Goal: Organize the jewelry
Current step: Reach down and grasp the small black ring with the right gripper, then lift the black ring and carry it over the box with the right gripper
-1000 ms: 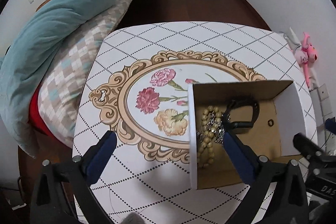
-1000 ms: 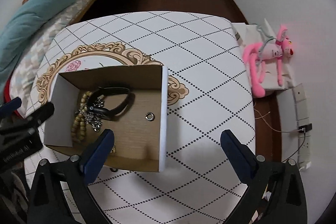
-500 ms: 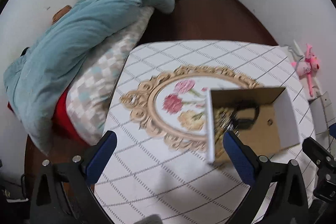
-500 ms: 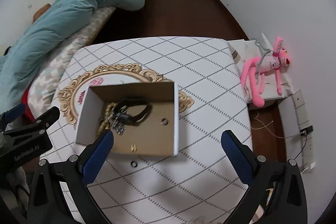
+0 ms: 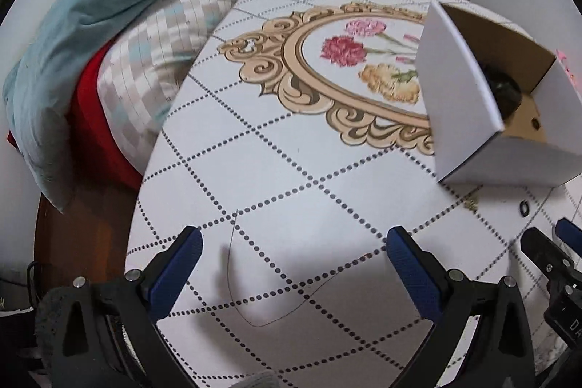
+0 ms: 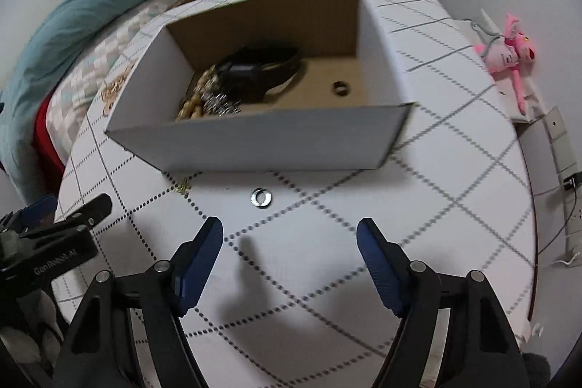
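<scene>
Jewelry box (image 6: pixel 262 140) sits beyond a silver ring (image 6: pixel 261 198); right tongs (image 6: pixel 289 240), just narrowing, and left tongs (image 5: pixel 293 251) gape empty.

Each gripper is black plastic with two long fingers shaped like a V. The left gripper (image 5: pixel 293 257) has bright blue bumpy pads (image 5: pixel 411 270) on the inner sides of its fingers. The right gripper (image 6: pixel 289 251) has the same blue pads (image 6: pixel 378 264). Small round silver screws (image 6: pixel 417 266) sit where the fingers join the black arms. White letters (image 6: pixel 54 266) are printed on the left gripper's side.
</scene>
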### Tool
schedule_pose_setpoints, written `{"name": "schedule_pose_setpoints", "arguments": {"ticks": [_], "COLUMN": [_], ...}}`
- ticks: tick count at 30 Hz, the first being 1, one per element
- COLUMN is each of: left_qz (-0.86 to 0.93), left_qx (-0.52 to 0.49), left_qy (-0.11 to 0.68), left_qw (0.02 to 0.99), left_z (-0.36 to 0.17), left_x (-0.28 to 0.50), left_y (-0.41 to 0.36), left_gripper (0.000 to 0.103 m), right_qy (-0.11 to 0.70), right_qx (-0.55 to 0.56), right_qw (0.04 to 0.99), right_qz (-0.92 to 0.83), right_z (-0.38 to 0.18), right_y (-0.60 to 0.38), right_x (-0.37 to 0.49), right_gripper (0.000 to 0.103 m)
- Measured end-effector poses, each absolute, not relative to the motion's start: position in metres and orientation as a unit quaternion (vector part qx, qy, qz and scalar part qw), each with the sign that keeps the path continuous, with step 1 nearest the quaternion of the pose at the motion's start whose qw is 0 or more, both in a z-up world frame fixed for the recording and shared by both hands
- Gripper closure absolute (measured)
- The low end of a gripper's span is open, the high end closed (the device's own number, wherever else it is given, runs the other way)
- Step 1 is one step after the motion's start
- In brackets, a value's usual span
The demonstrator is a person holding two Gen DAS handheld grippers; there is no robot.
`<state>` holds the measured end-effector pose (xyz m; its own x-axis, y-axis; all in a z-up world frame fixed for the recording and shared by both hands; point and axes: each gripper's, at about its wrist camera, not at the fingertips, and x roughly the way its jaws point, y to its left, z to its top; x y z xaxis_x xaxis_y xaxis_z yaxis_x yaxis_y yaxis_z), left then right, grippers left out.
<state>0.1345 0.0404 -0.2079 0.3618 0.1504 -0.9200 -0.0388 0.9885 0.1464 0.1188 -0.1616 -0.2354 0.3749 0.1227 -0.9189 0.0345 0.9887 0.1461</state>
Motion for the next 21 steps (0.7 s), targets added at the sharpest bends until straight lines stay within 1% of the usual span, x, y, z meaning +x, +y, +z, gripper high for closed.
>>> {"name": "schedule_pose_setpoints", "arguments": {"ticks": [1, 4, 6, 8, 11, 12, 13, 14, 15, 21], "left_qz": [0.056, 0.056, 0.054, 0.052, 0.052, 0.053, 0.053, 0.051, 0.047, 0.013], "left_qx": [0.052, 0.06, 0.055, 0.051, 0.056, 0.06, 0.062, 0.062, 0.06, 0.049], "left_qy": [0.563, 0.567, 0.567, 0.568, 0.566, 0.565, 0.564, 0.563, 0.562, 0.547], "left_qw": [0.823, 0.819, 0.82, 0.82, 0.821, 0.821, 0.822, 0.823, 0.824, 0.835], "left_z": [-0.21, -0.216, -0.217, -0.216, -0.217, -0.217, -0.216, -0.215, -0.214, -0.203], "left_x": [0.135, 0.136, 0.137, 0.138, 0.139, 0.138, 0.138, 0.137, 0.137, 0.135], "left_y": [0.04, 0.041, 0.045, 0.046, 0.045, 0.044, 0.042, 0.04, 0.037, 0.012], "left_gripper": [0.0, 0.0, 0.0, 0.0, 0.0, 0.0, 0.0, 0.0, 0.0, 0.0], "right_qy": [0.556, 0.55, 0.547, 0.544, 0.538, 0.534, 0.529, 0.525, 0.525, 0.51], "right_qx": [0.066, 0.054, 0.05, 0.036, 0.003, -0.005, -0.011, -0.009, -0.003, 0.052], "right_qw": [0.828, 0.833, 0.835, 0.838, 0.843, 0.845, 0.848, 0.851, 0.851, 0.859], "right_qz": [0.027, 0.025, 0.026, 0.025, 0.018, 0.017, 0.018, 0.02, 0.022, 0.01], "right_z": [-0.237, -0.242, -0.242, -0.242, -0.244, -0.243, -0.243, -0.242, -0.241, -0.233], "right_y": [-0.158, -0.148, -0.143, -0.137, -0.126, -0.124, -0.124, -0.126, -0.128, -0.164], "right_x": [0.12, 0.125, 0.13, 0.132, 0.132, 0.131, 0.129, 0.127, 0.128, 0.114], "right_gripper": [0.026, 0.036, 0.04, 0.051, 0.055, 0.058, 0.069, 0.088, 0.091, 0.091]}}
